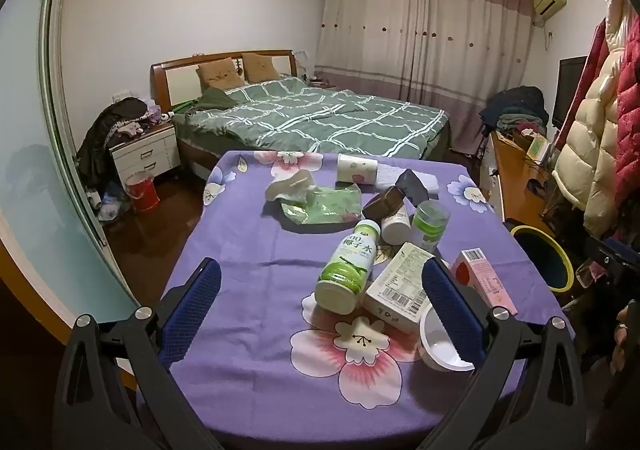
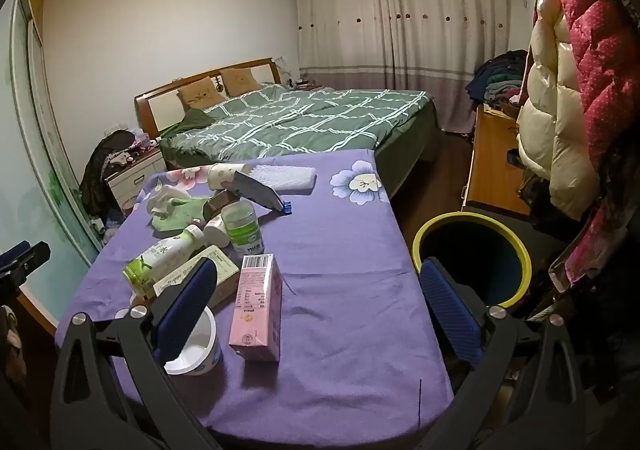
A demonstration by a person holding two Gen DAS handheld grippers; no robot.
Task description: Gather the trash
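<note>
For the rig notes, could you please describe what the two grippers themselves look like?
Both match. The left gripper and right gripper each have two flat rectangular pads covered in dark blue, fine-textured rubber, mounted on glossy black linkage arms with cut-out slots. Round silver bolt heads mark the pivots. No cables or markings show.

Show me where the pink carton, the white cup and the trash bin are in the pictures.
pink carton (image 2: 256,310): right wrist view, on its top face.
white cup (image 2: 200,354): right wrist view, on its inner wall.
trash bin (image 2: 524,254): right wrist view, on its yellow rim.
</note>
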